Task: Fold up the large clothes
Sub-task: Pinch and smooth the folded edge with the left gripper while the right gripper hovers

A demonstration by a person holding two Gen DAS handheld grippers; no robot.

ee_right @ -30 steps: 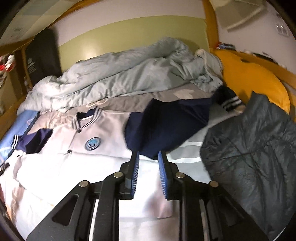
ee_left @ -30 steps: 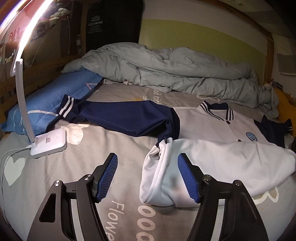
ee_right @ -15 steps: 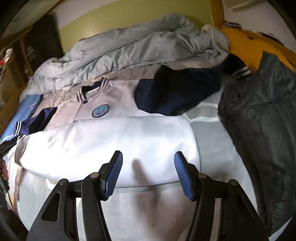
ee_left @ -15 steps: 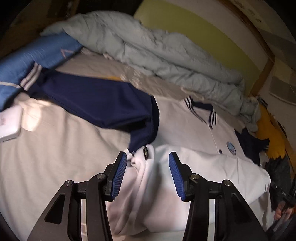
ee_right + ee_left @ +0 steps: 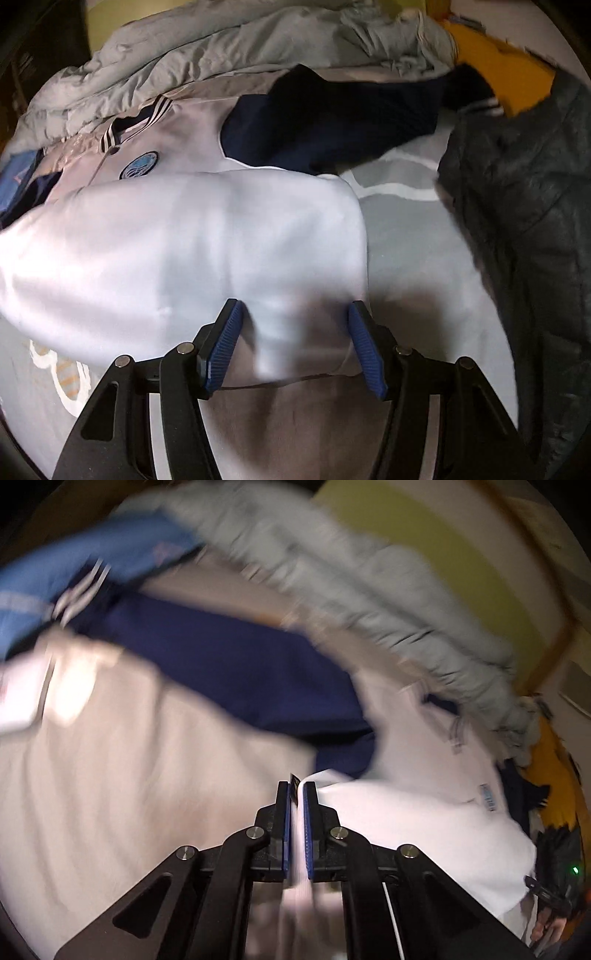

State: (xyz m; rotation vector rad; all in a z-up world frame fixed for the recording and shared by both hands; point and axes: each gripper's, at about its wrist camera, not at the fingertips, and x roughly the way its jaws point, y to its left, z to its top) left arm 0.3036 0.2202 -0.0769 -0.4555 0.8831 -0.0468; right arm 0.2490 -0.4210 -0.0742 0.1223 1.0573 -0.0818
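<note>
White jacket (image 5: 177, 236) with navy sleeves lies spread over the grey bed sheet (image 5: 417, 258), its hem folded up; the left gripper (image 5: 296, 794) has just closed, pinching the jacket's left fold edge; the right gripper (image 5: 293, 325) stands half open astride the right fold edge, its blue pads (image 5: 225, 343) not pressing.

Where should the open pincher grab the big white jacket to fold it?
Probably at the near right corner of the white jacket's folded bottom edge, coming down from above and the near side. That edge lies doubled and flat on the bed sheet, right between the right gripper's open fingers. The left gripper already pinches the jacket's other corner, so the pair would match.
</note>
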